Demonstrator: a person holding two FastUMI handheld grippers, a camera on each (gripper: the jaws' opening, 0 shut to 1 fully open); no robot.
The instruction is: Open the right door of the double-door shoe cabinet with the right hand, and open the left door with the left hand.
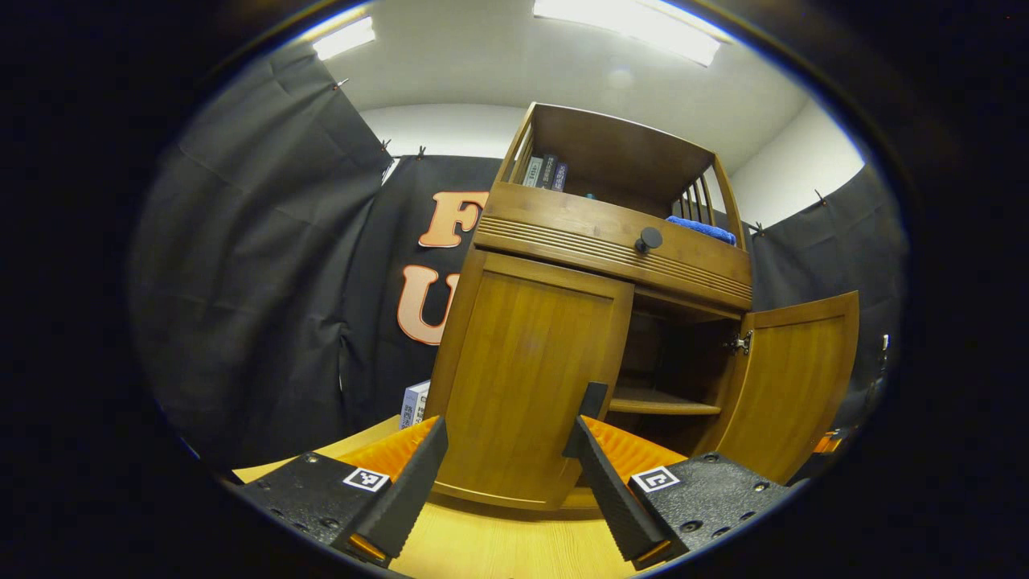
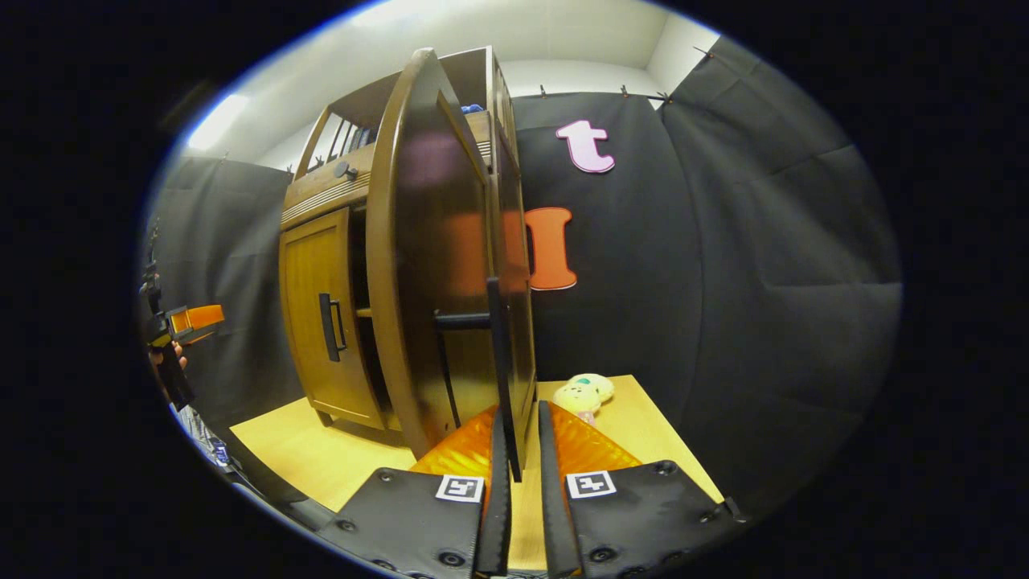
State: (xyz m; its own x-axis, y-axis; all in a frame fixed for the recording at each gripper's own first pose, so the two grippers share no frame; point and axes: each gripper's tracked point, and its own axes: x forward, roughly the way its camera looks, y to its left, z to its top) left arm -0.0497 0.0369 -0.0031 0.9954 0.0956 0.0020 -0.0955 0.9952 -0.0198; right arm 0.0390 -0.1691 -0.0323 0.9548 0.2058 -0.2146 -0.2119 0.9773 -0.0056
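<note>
Right gripper (image 2: pixel 521 438) fingers drawn nearly together around the dark bar handle (image 2: pixel 492 338) of the swung-open right door (image 2: pixel 426 265) of the brown wooden double-door shoe cabinet (image 1: pixel 611 241). Left gripper (image 1: pixel 506 458) fingers spread wide, holding nothing, before the closed left door (image 1: pixel 522 378) and its handle (image 1: pixel 593 400). Doors counted: two; no writing legible.

Both views low, facing cabinet (image 1: pixel 563 322)

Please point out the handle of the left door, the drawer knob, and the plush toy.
left door handle (image 2: pixel 330 326), right gripper view, middle of the bar
drawer knob (image 1: pixel 649 239), left gripper view, its round face
plush toy (image 2: pixel 584 394), right gripper view, its body
</note>
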